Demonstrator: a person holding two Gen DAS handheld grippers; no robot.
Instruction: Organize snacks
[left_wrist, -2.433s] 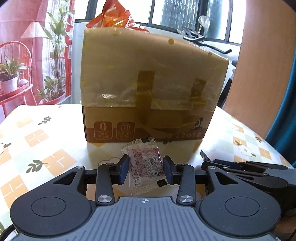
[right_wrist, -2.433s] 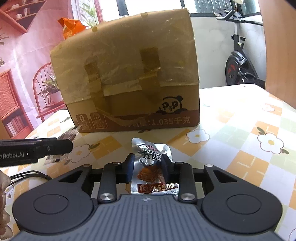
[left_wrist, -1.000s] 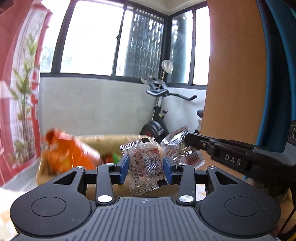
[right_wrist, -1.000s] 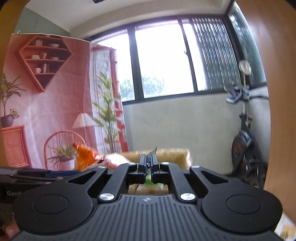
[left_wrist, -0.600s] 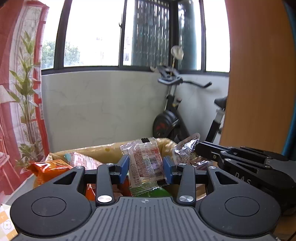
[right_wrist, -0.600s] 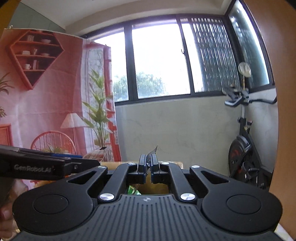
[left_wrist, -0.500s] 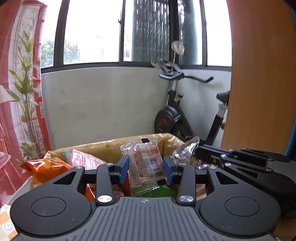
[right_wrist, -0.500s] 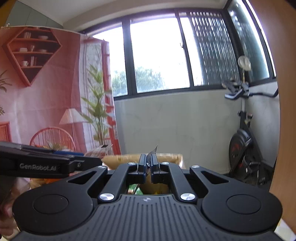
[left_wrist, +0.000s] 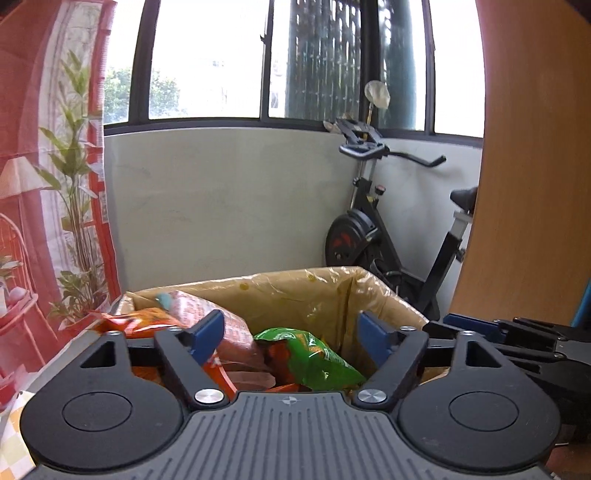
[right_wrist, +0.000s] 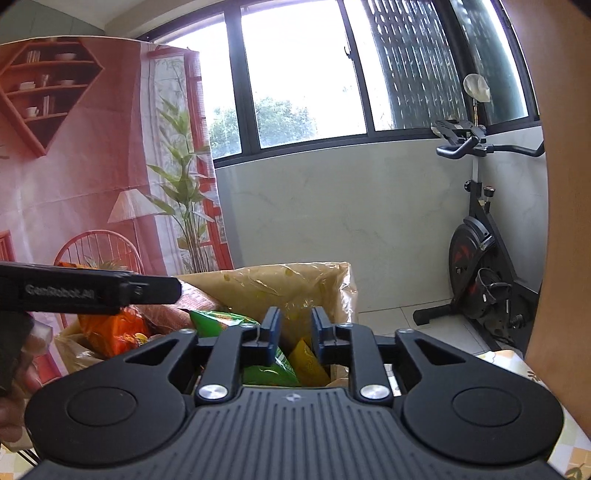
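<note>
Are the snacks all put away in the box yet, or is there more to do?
Lots look done: the cardboard box already holds a green bag, an orange bag and a yellow packet. Right now the left gripper and right gripper hang over the box; both have just been opening, with nothing between their fingers. Whether more snacks wait on the table is out of view.

Your left gripper (left_wrist: 291, 334) has black linkages, blue pads and silver screws. Your right gripper (right_wrist: 294, 334) matches, above a ribbed grey housing.
</note>
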